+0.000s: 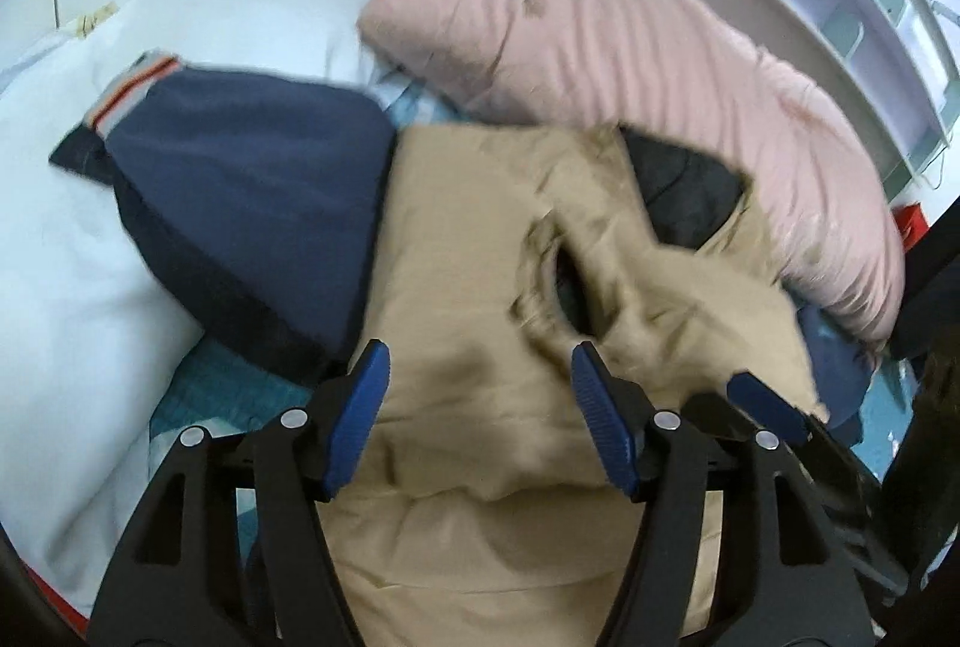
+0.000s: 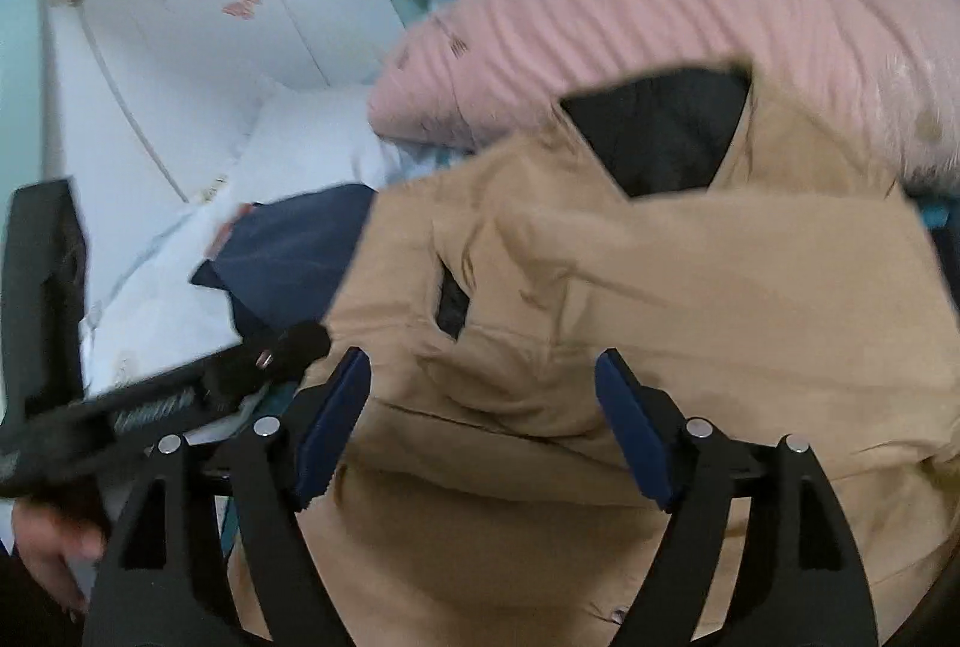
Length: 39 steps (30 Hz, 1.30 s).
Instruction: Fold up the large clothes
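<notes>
Covering the teal bedspread (image 1: 198, 395): pillows, piled clothes.

A: Light in both views is soft, even, cool-toned. No hard glare. The white pillow (image 1: 198, 11) runs near overexposed in the left wrist view.

B: Shadows are shallow: a faint dark patch in the folds of the tan garment (image 2: 660, 287), deeper in its black lining.

A: Motion blur smears fabric edges, the pink quilt (image 1: 630, 47) included. Gripper frames nearest the lens stay fairly crisp.

B: Strong fisheye bend; black vignette rings the corners of both views.
</notes>
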Each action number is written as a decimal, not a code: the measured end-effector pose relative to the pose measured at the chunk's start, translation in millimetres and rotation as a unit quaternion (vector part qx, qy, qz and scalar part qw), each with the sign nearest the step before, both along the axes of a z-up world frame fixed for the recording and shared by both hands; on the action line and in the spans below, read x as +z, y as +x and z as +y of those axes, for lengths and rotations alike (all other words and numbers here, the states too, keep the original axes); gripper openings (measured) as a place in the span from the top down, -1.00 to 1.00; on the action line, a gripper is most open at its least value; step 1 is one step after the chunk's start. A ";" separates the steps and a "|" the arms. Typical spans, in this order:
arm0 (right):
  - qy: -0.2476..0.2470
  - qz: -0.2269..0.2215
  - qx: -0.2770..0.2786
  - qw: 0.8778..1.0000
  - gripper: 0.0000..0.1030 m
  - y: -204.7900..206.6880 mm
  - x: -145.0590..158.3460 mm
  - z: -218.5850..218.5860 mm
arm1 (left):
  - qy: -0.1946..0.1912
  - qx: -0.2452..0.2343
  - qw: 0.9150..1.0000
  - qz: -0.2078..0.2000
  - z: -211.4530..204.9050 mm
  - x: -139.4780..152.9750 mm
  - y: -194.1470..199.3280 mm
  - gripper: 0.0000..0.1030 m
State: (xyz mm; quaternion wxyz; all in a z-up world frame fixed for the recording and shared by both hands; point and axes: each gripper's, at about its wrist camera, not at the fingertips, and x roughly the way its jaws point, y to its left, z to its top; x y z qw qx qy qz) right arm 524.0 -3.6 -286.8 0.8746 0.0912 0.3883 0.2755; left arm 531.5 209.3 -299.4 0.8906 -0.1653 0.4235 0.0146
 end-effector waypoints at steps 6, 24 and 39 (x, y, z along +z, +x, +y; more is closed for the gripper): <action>0.009 -0.019 -0.046 0.999 -0.44 6.3 12.6 -66.4 | 0.002 -0.052 0.999 -0.012 -41.8 12.1 27.1 -0.33; 0.033 0.216 -0.152 0.964 1.00 56.4 -107.2 -221.8 | 0.014 -0.139 0.985 0.103 -94.3 -82.4 93.5 -0.32; -0.025 0.143 -0.100 0.984 0.38 62.6 -45.5 -203.1 | -0.015 -0.065 0.996 0.054 9.1 -17.8 103.1 -0.47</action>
